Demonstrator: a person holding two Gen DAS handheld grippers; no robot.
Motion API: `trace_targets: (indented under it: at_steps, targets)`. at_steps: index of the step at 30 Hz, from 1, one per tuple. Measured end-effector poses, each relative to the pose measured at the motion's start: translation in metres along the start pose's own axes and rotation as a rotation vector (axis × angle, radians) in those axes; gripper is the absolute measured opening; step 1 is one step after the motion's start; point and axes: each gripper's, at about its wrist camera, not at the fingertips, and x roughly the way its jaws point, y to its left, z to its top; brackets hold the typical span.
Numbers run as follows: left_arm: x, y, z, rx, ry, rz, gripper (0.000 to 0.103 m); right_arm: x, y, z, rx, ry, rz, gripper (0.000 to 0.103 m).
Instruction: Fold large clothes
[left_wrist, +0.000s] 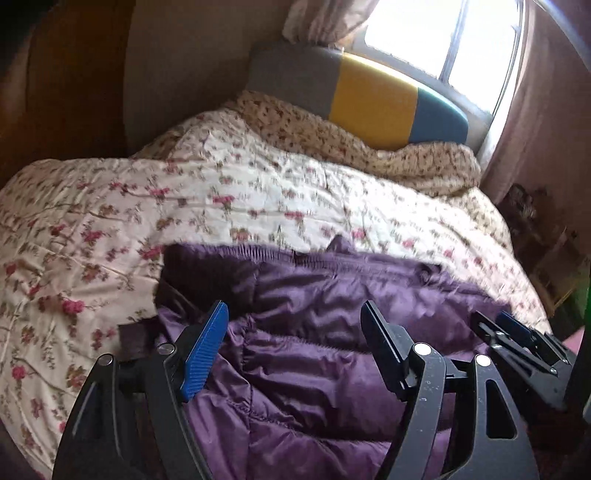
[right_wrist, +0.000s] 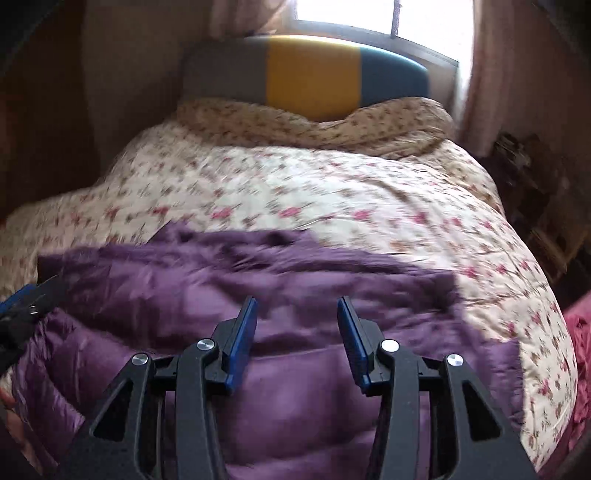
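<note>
- Two grippers are in my views, both hanging over a purple quilted puffer jacket (left_wrist: 314, 332) that lies on a bed.
- My left gripper (left_wrist: 291, 328) has its jaws spread wide, with nothing between them; the ribbed blue pad (left_wrist: 203, 350) on one finger faces inward above the jacket, clear of the cloth.
- My right gripper (right_wrist: 297, 325) stands moderately parted, its flat blue pads (right_wrist: 242, 343) apart and empty; I see only jacket fabric behind the gap.
- The jacket is shiny, slick cloth stitched into puffy horizontal channels, with a gathered, ribbed band (left_wrist: 258, 254) along its far edge.
- Its long axis runs across the bed from side to side, and it fills the near part of the bed in both views; which end is the collar I cannot tell through the blur.
- The jacket rests on a cream quilted bedspread (left_wrist: 110, 229) printed with pink flowers, soft and wrinkled.
- Bare bedspread lies beyond the jacket's far edge, toward the head of the bed, and on the bed's left side in the left wrist view.
- In the right wrist view the bedspread's right edge (right_wrist: 546, 332) curves down close beside the jacket.
- A rumpled blanket with a finer floral print (left_wrist: 369, 147) is heaped at the head of the bed.
- Behind it stands a padded headboard (right_wrist: 310, 77) in grey, yellow and teal panels, under a bright window (left_wrist: 443, 37).
</note>
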Motion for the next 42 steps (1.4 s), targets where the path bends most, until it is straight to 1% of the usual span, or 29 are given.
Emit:
trace_targets:
  at_steps: [3, 7, 11, 16, 24, 26, 32, 36, 42]
  targets:
    - [0.019, 0.01, -0.01, -0.004, 0.033, 0.006, 0.074, 0.021, 0.01, -0.011, -0.035, 0.022, -0.026, 0.045]
    - [0.028, 0.016, -0.02, -0.002, 0.038, -0.019, 0.074, 0.039, 0.017, -0.022, -0.068, 0.03, -0.045, 0.045]
    - [0.034, 0.02, -0.025, -0.03, 0.033, -0.045, 0.074, 0.051, 0.02, -0.027, -0.077, 0.036, -0.053, 0.045]
    - [0.04, 0.021, -0.028, -0.042, 0.026, -0.043, 0.074, 0.054, 0.022, -0.029, -0.081, 0.032, -0.062, 0.045]
    - [0.037, 0.02, -0.029, -0.036, 0.017, -0.035, 0.075, 0.054, 0.022, -0.03, -0.083, 0.024, -0.064, 0.045]
    - [0.032, 0.016, -0.028, -0.022, 0.014, -0.022, 0.076, 0.055, 0.024, -0.03, -0.088, 0.026, -0.07, 0.045]
    - [-0.001, 0.01, -0.026, 0.003, -0.044, 0.005, 0.077, 0.055, 0.024, -0.03, -0.089, 0.023, -0.071, 0.045]
    - [-0.018, 0.009, -0.028, 0.027, -0.067, 0.012, 0.077, 0.055, 0.024, -0.03, -0.09, 0.023, -0.074, 0.045]
    - [-0.042, 0.011, -0.037, 0.033, -0.084, 0.005, 0.077, 0.055, 0.024, -0.029, -0.091, 0.024, -0.075, 0.045]
